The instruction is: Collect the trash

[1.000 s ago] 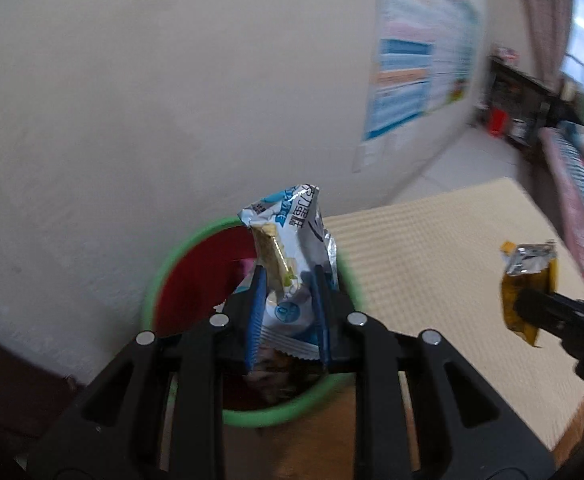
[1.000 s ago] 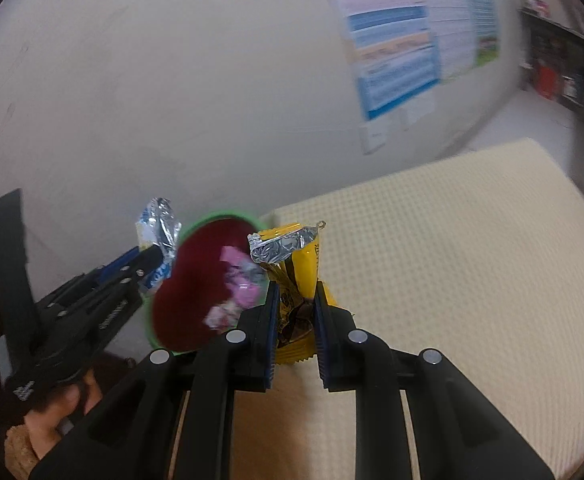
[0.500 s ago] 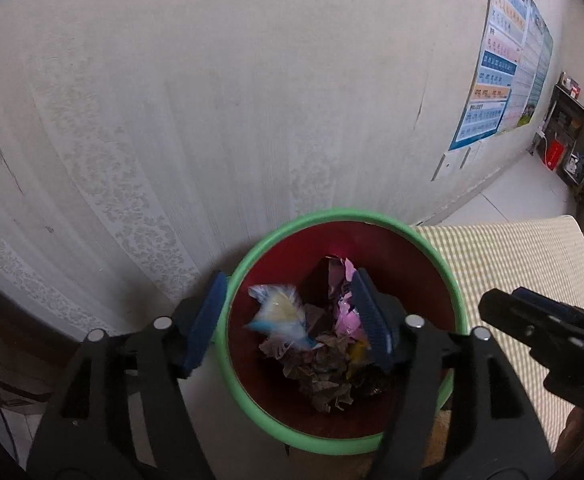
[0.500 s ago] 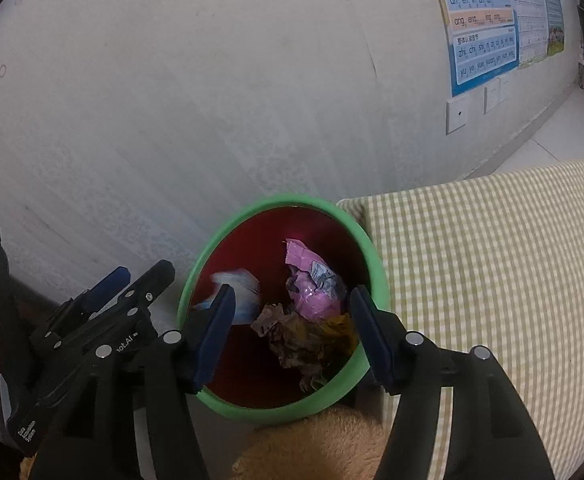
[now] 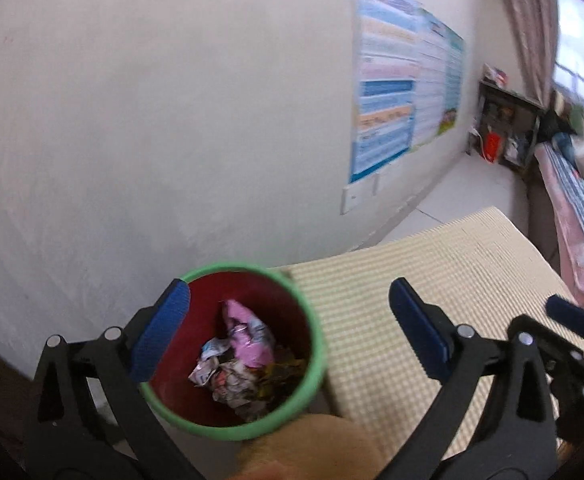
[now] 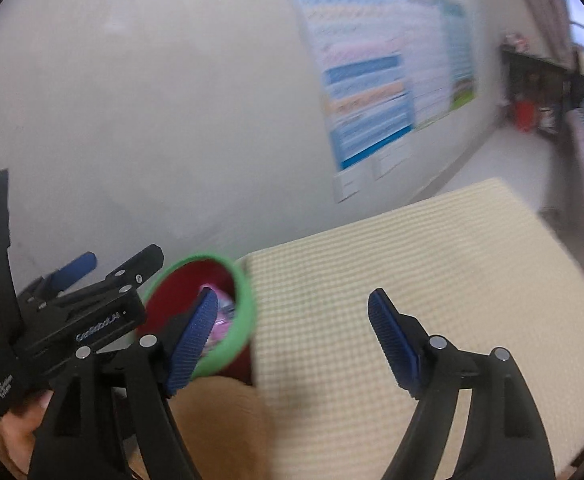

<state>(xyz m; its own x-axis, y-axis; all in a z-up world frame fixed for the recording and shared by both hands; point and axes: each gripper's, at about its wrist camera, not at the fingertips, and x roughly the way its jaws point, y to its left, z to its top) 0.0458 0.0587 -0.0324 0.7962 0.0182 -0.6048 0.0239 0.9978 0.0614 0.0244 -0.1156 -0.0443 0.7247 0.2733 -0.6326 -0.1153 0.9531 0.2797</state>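
Note:
A red bin with a green rim (image 5: 316, 344) stands beside the wall, left of a table with a cream checked cloth (image 5: 432, 280). Crumpled wrappers (image 5: 243, 360), one pink, lie inside it. My left gripper (image 5: 287, 328) is open and empty above the bin's right rim. My right gripper (image 6: 292, 336) is open and empty over the cloth's left edge. The bin (image 6: 243, 308) and the left gripper (image 6: 103, 280) also show in the right wrist view, at left.
A pale wall with a blue poster (image 5: 396, 92) runs behind the bin. A dark shelf (image 5: 504, 124) and a bed with patterned bedding (image 5: 576, 216) stand at the far right. A tan rounded thing (image 5: 312, 448) sits in front of the bin.
Both grippers opened and dropped their wrappers into the bin, then pulled back and tilted up. The blue-white and yellow wrappers are out of the jaws.

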